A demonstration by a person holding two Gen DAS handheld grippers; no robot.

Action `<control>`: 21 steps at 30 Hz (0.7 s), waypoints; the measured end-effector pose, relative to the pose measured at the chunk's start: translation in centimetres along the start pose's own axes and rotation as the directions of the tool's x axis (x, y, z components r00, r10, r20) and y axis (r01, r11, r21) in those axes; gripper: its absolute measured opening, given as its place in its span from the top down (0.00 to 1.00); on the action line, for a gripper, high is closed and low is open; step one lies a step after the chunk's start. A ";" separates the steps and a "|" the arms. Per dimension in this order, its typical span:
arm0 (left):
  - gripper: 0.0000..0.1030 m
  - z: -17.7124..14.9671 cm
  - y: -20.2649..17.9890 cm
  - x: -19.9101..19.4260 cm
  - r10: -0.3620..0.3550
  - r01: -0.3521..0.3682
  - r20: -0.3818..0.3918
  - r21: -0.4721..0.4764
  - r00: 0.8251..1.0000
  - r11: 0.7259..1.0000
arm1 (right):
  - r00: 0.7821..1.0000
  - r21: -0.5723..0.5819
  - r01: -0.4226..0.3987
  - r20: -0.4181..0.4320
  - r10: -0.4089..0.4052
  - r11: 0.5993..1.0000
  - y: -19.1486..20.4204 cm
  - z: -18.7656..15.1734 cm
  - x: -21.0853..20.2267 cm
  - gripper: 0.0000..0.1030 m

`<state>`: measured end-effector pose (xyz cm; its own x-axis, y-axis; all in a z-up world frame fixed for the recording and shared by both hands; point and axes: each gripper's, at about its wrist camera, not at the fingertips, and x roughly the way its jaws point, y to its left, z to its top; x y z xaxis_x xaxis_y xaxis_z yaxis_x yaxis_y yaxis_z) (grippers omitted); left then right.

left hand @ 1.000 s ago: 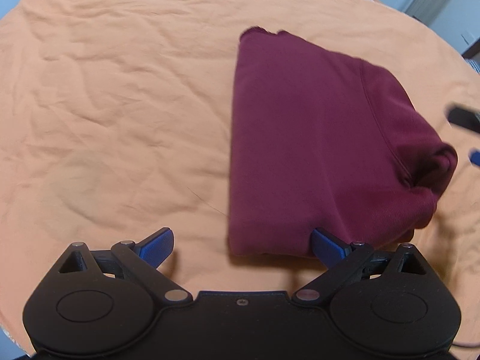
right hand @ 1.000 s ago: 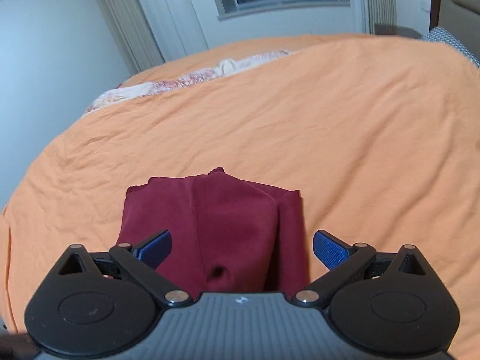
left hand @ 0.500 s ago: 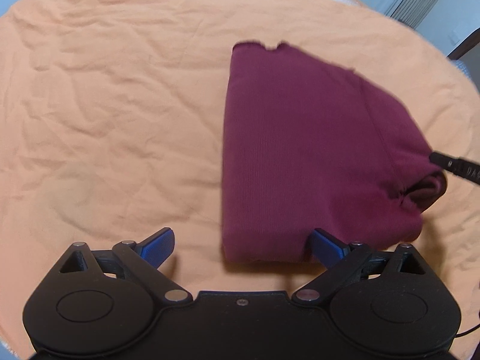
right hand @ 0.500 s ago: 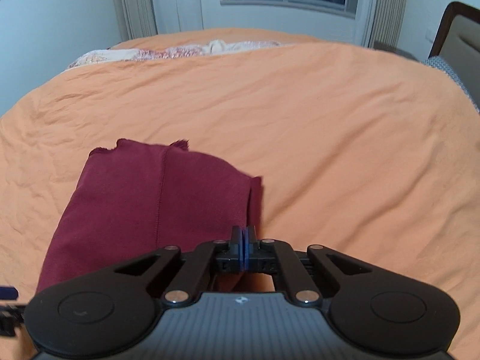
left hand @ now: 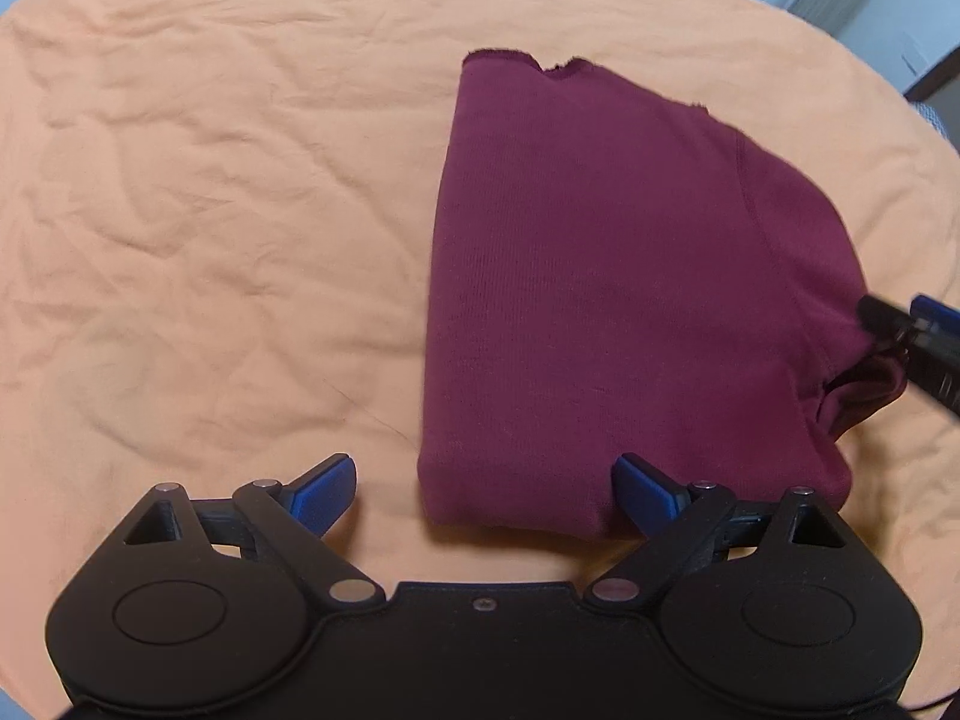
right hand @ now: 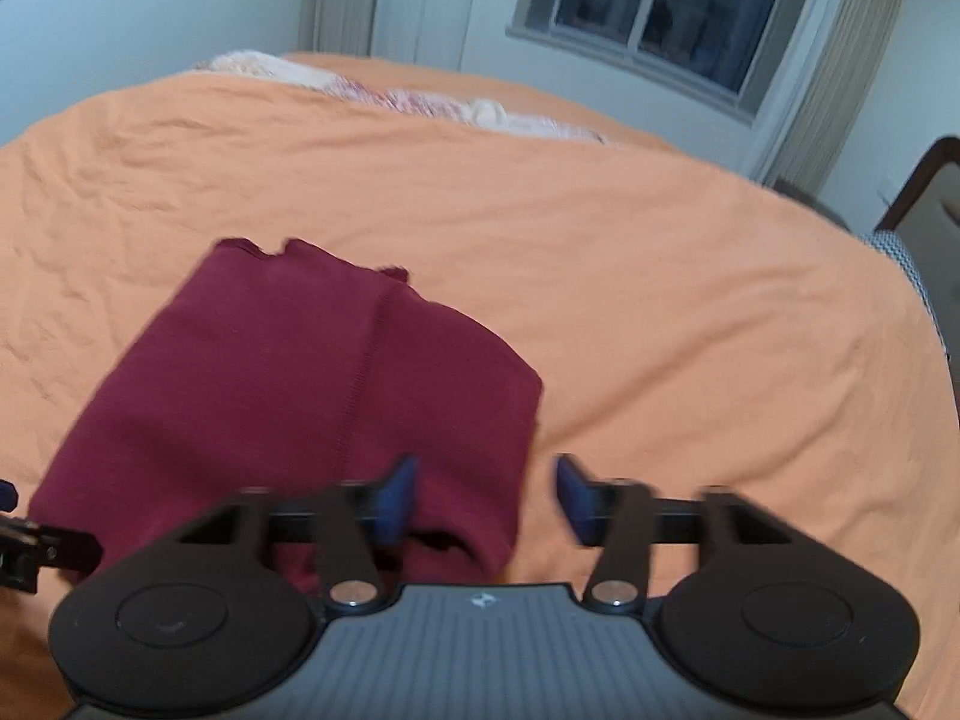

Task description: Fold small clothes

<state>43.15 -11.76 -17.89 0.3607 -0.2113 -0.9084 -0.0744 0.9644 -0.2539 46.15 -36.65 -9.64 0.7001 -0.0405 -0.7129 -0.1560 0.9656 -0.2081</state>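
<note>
The maroon garment [left hand: 612,300] lies folded into a thick, roughly rectangular packet on the orange bedsheet [left hand: 210,210] of a bed. In the left wrist view it fills the area from about 12 o'clock round to 4 o'clock of centre, its frayed raw edge at the far end and a rounded fold at the near end. A stitched seam runs lengthwise down its right part, and at about 3 o'clock a loose layer gapes open in a small pocket.

The left tongs [left hand: 486,489] are spread wide, gripping nothing. Their right blue pad [left hand: 645,492] sits against the near folded edge of the garment, while the left blue pad [left hand: 324,489] is over bare sheet at about 7 o'clock.

The right tongs [right hand: 486,501] are parted too, though less widely, and the picture is blurred there. Their left pad [right hand: 396,501] is over the garment's near right corner and the right pad [right hand: 576,501] is over the sheet just beside it; nothing is pinched between them. In the left wrist view these tongs appear at the 3 o'clock edge, next to the gaping layer.

In the right wrist view the garment [right hand: 288,402] lies from 9 to 6 o'clock. Beyond it, at 12 o'clock, a patterned blanket [right hand: 420,102] is bunched at the bed's far side, and a window [right hand: 660,6] with curtains is at about 1 o'clock.
</note>
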 end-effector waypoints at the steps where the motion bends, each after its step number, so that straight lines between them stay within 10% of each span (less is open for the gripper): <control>1: 0.07 -0.1 0.0 -0.3 0.003 -0.003 0.004 -0.002 1.000 1.000 | 1.000 -0.002 -0.017 0.005 0.017 1.000 0.3 -0.2 -0.2 0.36; 5: 0.06 -0.6 0.2 -1.9 0.039 -0.039 0.026 -0.002 0.999 0.999 | 0.992 0.033 -0.120 0.029 0.119 0.992 1.2 -1.4 -1.1 0.14; 12: 0.03 -1.4 1.7 -4.3 0.094 -0.089 0.069 -0.067 0.993 0.994 | 0.993 -0.071 -0.080 -0.092 0.073 0.994 3.1 -4.2 0.8 0.14; 21: 0.01 -1.3 2.1 -5.0 0.128 -0.123 0.093 -0.057 0.987 0.991 | 0.988 0.136 -0.130 -0.061 0.139 0.982 -0.4 -4.2 0.7 0.00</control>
<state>39.95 -8.85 -14.30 0.4334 -0.0708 -0.8984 -0.1709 0.9724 -0.1591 43.76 -38.11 -12.86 0.6278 0.0788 -0.7744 -0.1499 0.9885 -0.0209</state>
